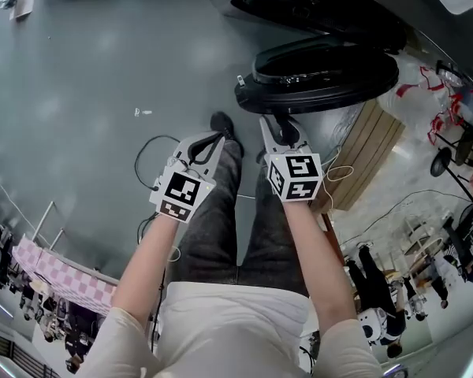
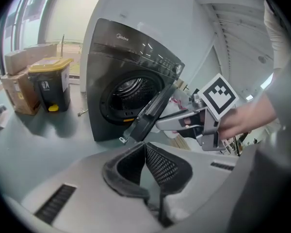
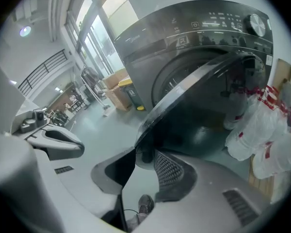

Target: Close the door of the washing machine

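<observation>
I'm fitting the right gripper (image 3: 144,154), fingers apart, over the rim of the door (image 3: 199,110); the left gripper (image 2: 145,147) is idling, fingers together. Next needs a steady push shut.

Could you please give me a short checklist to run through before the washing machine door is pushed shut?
1. Door edge between right gripper fingers: ok.
2. Fingers pressing firmly on the door: cannot tell.
3. Drum opening free of anything hanging out: ok.
4. Left gripper shut, empty, away from the door: ok.
5. Plastic bag clear of the door's swing: cannot tell.
</observation>
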